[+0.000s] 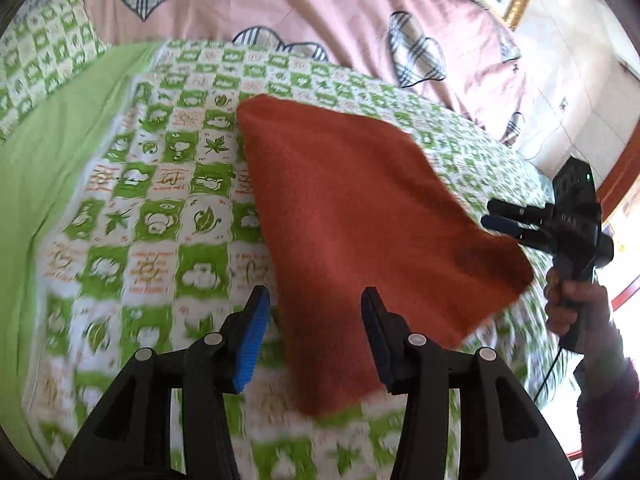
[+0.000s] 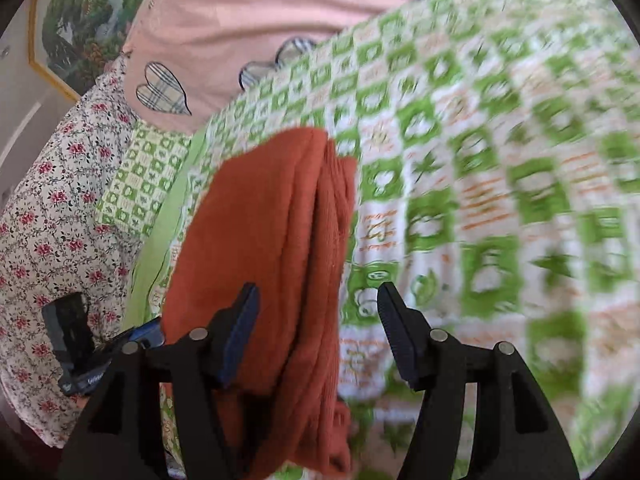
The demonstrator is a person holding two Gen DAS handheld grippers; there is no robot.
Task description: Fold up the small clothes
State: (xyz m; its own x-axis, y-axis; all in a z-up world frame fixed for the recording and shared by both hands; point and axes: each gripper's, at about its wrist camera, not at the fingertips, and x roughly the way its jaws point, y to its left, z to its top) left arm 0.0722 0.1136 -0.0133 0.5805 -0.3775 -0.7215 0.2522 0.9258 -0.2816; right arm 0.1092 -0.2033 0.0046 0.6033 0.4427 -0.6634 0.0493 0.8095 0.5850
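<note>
A rust-orange knitted garment (image 1: 360, 208) lies folded on the green-and-white patterned bedspread (image 1: 160, 220). My left gripper (image 1: 316, 312) is open above its near edge, with the cloth passing between the fingers, not clamped. The right gripper (image 1: 504, 216) shows at the garment's right corner, held by a hand (image 1: 572, 304). In the right wrist view my right gripper (image 2: 318, 312) is open over the garment (image 2: 272, 240), whose folded layers (image 2: 328, 216) show as stacked edges. The left gripper (image 2: 140, 334) peeks out at the garment's left side.
A pink quilt with plaid hearts (image 1: 280, 4) lies behind the bedspread. A floral pillow (image 2: 52, 220) sits at the left in the right wrist view. A framed picture (image 2: 76, 28) hangs on the wall. A plain green strip (image 1: 48, 152) borders the bedspread.
</note>
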